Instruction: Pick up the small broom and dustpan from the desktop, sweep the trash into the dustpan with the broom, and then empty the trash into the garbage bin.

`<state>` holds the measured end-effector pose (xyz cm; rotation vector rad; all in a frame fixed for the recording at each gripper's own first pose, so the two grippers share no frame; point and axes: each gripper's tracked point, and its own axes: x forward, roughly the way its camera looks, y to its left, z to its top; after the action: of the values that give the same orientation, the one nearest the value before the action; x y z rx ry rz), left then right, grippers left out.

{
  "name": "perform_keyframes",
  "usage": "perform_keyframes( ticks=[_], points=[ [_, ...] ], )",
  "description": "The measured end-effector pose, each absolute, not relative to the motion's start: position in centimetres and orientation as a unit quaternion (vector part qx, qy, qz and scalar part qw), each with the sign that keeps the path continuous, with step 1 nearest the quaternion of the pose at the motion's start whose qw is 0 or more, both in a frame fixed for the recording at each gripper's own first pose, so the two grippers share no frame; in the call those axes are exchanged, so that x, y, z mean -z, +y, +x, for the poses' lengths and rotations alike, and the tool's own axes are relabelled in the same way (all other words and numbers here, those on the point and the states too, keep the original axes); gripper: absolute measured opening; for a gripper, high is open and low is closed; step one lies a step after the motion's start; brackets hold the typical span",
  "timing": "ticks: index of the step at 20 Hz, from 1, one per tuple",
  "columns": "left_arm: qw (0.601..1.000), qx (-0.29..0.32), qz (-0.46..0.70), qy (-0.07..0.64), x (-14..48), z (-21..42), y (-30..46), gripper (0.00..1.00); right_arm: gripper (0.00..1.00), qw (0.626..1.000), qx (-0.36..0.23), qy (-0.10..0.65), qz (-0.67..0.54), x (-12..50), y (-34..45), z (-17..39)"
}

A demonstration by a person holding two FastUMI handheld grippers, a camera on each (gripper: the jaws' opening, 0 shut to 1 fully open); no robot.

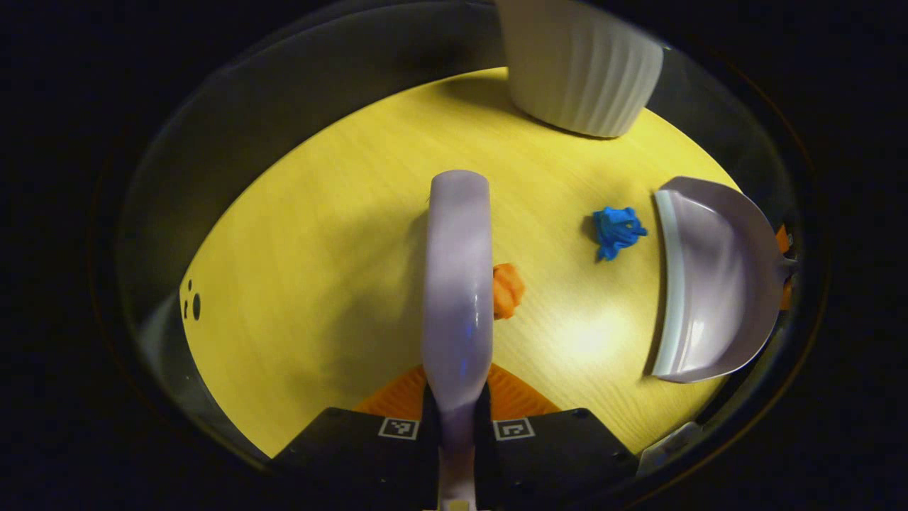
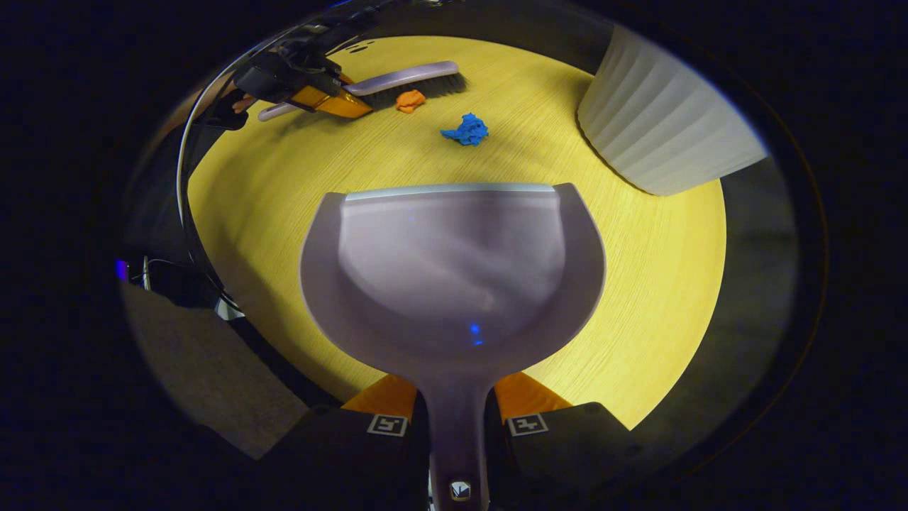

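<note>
The left gripper pinches the broom by its handle, both fingers pressed against it, the brush head reaching forward over the yellow table. An orange scrap lies touching the right side of the broom head; a blue scrap sits farther to the right, between the broom and the dustpan, just short of the pan's pale lip.

The right gripper grips the dustpan by its handle, fingers closed on either side of it, the open mouth facing away from the tongs toward the two scraps. From there the blue scrap lies just ahead of the lip, the orange scrap beyond it against the bristles of the broom, with the left gripper at the broom's far end. The ribbed white bin stands ahead and to the right of the pan; in the left gripper view the bin stands ahead and slightly right of the broom tip.

Both tools look to be in hand, so the pick-up appears done and the sweeping is under way, with nothing in the pan as yet. The next move likely calls for drawing the broom rightward so the orange scrap gathers the blue one on its way to the lip, while the pan's edge holds flat against the table; whether the lip touches the wood now cannot be told.
</note>
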<state>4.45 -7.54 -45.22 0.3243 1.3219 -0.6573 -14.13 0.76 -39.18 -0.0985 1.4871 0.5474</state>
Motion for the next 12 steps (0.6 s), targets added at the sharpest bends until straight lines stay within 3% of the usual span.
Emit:
perform_keyframes(
  ticks=[1, 3, 6, 10, 12],
  points=[
    [0.719, 0.322, 0.142, 0.599, 44.7, 3.9, -8.8, 0.24, 0.4, 0.702, -0.247, 0.667, -0.048, 39.2, 0.6, -14.1],
    [0.698, 0.368, 0.123, 0.602, 43.3, 2.8, -11.3, 0.24, 0.36, 0.704, -0.251, 0.662, -0.055, 39.6, 0.4, -14.1],
    [0.661, 0.427, 0.109, 0.608, 41.6, -0.1, -14.6, 0.24, 0.39, 0.708, -0.26, 0.654, -0.057, 40.2, 0.4, -14.3],
    [0.62, 0.463, 0.071, 0.63, 39.7, -4.1, -17.4, 0.23, 0.36, 0.721, -0.26, 0.641, -0.048, 40.7, 0.6, -14.4],
    [0.619, 0.452, 0.056, 0.64, 39.1, -4.7, -17.5, 0.23, 0.36, 0.727, -0.255, 0.636, -0.039, 40.6, 1.0, -14.4]
  ],
)
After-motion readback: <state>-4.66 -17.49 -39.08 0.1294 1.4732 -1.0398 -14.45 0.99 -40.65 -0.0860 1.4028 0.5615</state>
